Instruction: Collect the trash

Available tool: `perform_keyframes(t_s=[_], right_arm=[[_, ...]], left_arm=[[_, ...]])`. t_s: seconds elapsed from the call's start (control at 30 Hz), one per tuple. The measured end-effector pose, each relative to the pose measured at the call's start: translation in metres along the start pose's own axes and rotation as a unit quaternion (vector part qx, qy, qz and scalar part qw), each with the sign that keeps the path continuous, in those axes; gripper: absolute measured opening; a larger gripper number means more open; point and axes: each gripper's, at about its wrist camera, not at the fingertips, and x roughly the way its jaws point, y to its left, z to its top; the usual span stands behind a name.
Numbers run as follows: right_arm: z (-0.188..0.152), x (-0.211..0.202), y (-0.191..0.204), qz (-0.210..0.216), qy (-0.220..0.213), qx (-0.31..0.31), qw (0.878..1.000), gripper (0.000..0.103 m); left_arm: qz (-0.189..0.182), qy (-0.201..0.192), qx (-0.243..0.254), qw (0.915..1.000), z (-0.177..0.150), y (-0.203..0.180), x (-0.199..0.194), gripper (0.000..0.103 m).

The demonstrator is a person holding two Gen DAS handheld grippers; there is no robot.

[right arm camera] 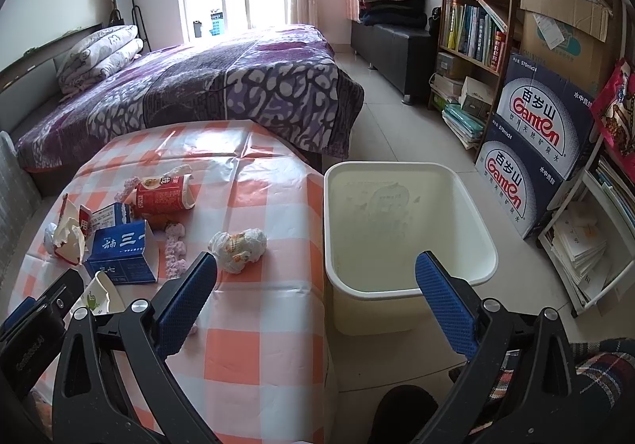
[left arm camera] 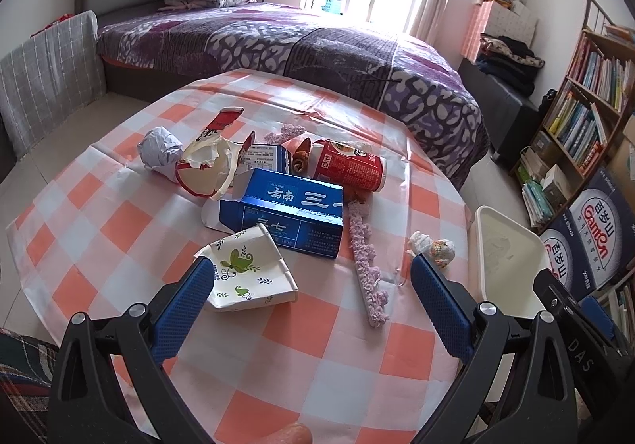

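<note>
A checked table holds scattered trash. From left: a paper ball, torn wrapper, blue box, flattened cup, red cup. The left gripper hovers low over the cup, jaws wide, empty. The right gripper hangs wide and empty between a crumpled wad and the white bin beside the table.

Crumpled cartons, cups litter table beside bin

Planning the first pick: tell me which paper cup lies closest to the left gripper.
The flattened white paper cup with green leaf print, touching the left gripper finger; the red cups lie farther back.
</note>
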Motion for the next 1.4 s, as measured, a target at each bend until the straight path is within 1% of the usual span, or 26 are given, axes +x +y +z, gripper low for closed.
perform_keyframes(t_s=[0.33, 0.97, 1.1, 1.23, 1.3, 1.4], right_arm=[[0.0, 0.004, -0.001, 0.002, 0.01, 0.003, 1.0, 0.096], [0.0, 0.004, -0.001, 0.002, 0.009, 0.002, 1.0, 0.096], [0.002, 0.003, -0.001, 0.002, 0.01, 0.006, 1.0, 0.096], [0.011, 0.004, 0.003, 0.017, 0.026, 0.013, 0.999, 0.096], [0.018, 0.005, 0.009, 0.026, 0.034, 0.013, 0.999, 0.096], [0.03, 0.006, 0.019, 0.047, 0.037, 0.013, 0.998, 0.096]], left_arm=[[0.0, 0.001, 0.001, 1.0, 0.0, 0.0, 0.002, 0.096], [0.0, 0.003, 0.002, 1.0, -0.001, 0.0, 0.003, 0.096], [0.006, 0.009, 0.001, 0.9999, -0.003, 0.005, 0.006, 0.096], [0.021, 0.028, -0.01, 0.9993, 0.007, 0.016, 0.013, 0.096], [0.033, 0.036, -0.014, 0.9987, 0.019, 0.022, 0.017, 0.096], [0.056, 0.045, -0.003, 0.9975, 0.043, 0.031, 0.022, 0.096]])
